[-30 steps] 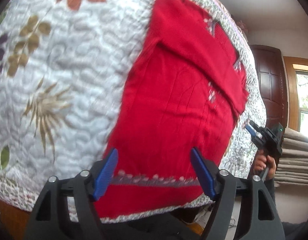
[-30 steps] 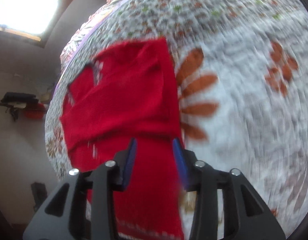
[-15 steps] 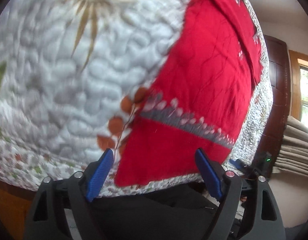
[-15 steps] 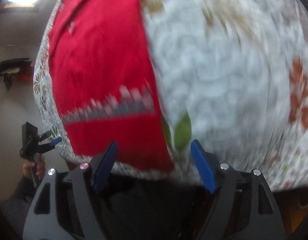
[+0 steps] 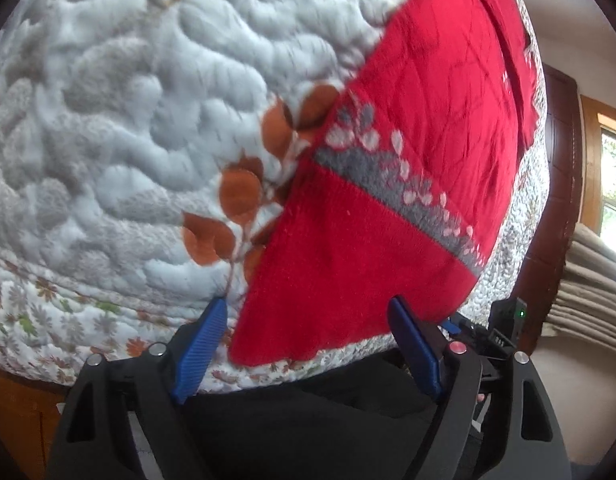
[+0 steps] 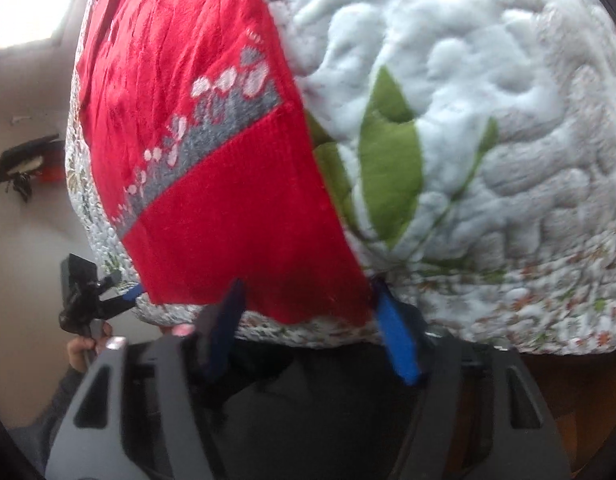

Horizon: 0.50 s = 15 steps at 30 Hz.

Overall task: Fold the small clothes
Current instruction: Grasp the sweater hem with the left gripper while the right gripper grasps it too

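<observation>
One red sweater (image 5: 408,184) lies flat on the white quilt (image 5: 120,120), filling the right half of the left wrist view and the upper left of the right wrist view (image 6: 196,148); a single grey band with pale dots crosses it above the hem. Its far end runs out of frame at the top, and folded layers there are hard to make out. The left gripper (image 5: 308,320) has its two blue fingers spread apart at the hem's lower corner, holding nothing. The right gripper (image 6: 308,308) likewise stands wide at the opposite corner, blurred. Dark clothing (image 5: 308,420) fills the foreground; a brown door (image 5: 560,184) stands at right.
</observation>
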### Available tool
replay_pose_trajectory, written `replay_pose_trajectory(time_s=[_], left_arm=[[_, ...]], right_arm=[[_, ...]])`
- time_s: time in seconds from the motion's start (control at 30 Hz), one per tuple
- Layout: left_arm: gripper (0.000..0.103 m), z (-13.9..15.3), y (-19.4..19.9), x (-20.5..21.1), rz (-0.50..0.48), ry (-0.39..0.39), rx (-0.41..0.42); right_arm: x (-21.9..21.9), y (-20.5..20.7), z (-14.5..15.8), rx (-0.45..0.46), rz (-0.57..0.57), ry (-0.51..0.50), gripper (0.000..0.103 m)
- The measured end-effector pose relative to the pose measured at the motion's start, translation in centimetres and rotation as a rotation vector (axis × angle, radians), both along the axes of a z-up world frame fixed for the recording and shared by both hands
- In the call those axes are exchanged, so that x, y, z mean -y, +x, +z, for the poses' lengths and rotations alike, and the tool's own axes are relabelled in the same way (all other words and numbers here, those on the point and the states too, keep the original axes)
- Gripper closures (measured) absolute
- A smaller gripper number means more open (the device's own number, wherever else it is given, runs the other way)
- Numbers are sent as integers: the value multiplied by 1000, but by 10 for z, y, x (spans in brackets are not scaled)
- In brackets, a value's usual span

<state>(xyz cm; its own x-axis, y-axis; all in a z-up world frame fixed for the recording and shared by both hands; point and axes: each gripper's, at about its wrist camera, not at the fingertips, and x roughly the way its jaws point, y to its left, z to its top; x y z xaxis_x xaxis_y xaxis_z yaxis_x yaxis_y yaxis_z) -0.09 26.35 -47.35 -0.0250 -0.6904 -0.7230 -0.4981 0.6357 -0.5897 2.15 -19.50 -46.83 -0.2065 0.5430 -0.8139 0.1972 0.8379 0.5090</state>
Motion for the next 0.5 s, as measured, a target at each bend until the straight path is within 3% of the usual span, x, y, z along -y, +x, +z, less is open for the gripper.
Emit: replay_pose_trajectory(time_s=[0.03, 0.07, 0.1, 0.13, 0.37, 0.5], left_arm=[[38, 0, 0, 3, -16, 3, -13], [45, -1, 0, 5, -26, 8, -22], [70, -2, 0, 8, -39, 10, -36], [96, -2, -1, 9, -44, 9, -48], [97, 30, -3, 3, -5, -17, 21], [97, 70, -7, -5, 49, -65, 113]], right_arm=[[-3, -1, -1, -6, 2, 2, 69], [-4, -2, -1, -11, 2, 3, 76], [-6, -3, 0, -16, -5, 3, 90], [-5, -3, 2, -19, -17, 9, 94], [6, -7, 34, 31, -58, 42, 96], [16, -7, 61, 76, -108, 91, 96]])
